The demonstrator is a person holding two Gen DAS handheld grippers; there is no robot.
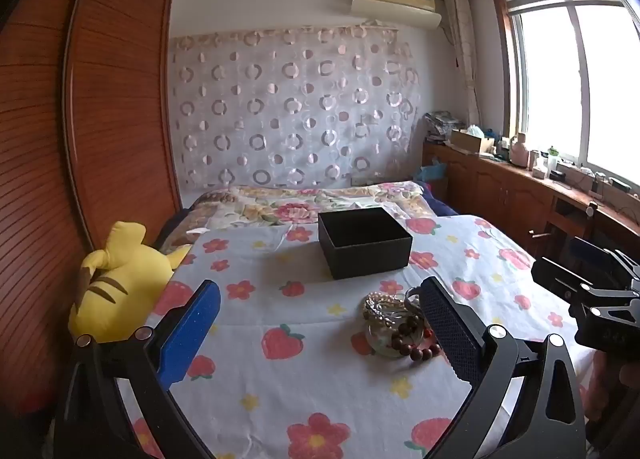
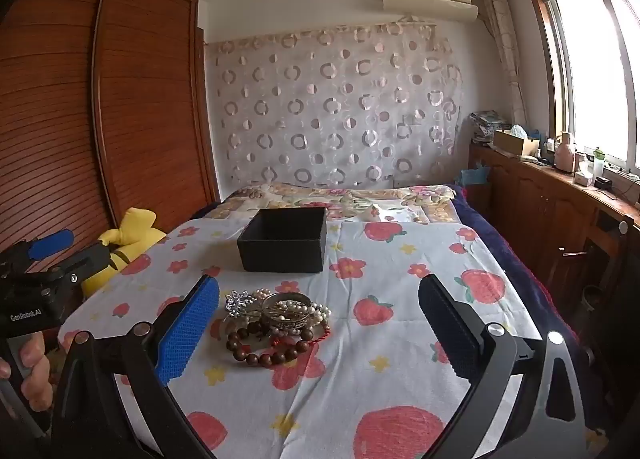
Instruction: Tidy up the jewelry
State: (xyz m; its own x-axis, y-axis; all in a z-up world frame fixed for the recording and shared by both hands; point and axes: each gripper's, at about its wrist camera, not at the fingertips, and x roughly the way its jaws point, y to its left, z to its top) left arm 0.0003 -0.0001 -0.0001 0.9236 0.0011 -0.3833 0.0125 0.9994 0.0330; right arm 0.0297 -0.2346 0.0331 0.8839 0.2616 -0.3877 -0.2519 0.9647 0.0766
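Bedspread (image 2: 400, 339) carries jewelry pile (image 2: 276, 323) just ahead of the right gripper (image 2: 320, 323), by its left finger. Both grippers, left gripper (image 1: 320, 323) included, stand wide open, empty. Box (image 2: 284, 243) lies beyond. Step: first pickup; next, close on one piece.

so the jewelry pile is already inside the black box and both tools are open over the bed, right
Not quite. The jewelry pile is not inside the black box; it lies on the bedsheet in front of it, and the box's visible interior looks empty, as the right wrist view shows. The rest holds: the left tool and right tool are both open over the bed.
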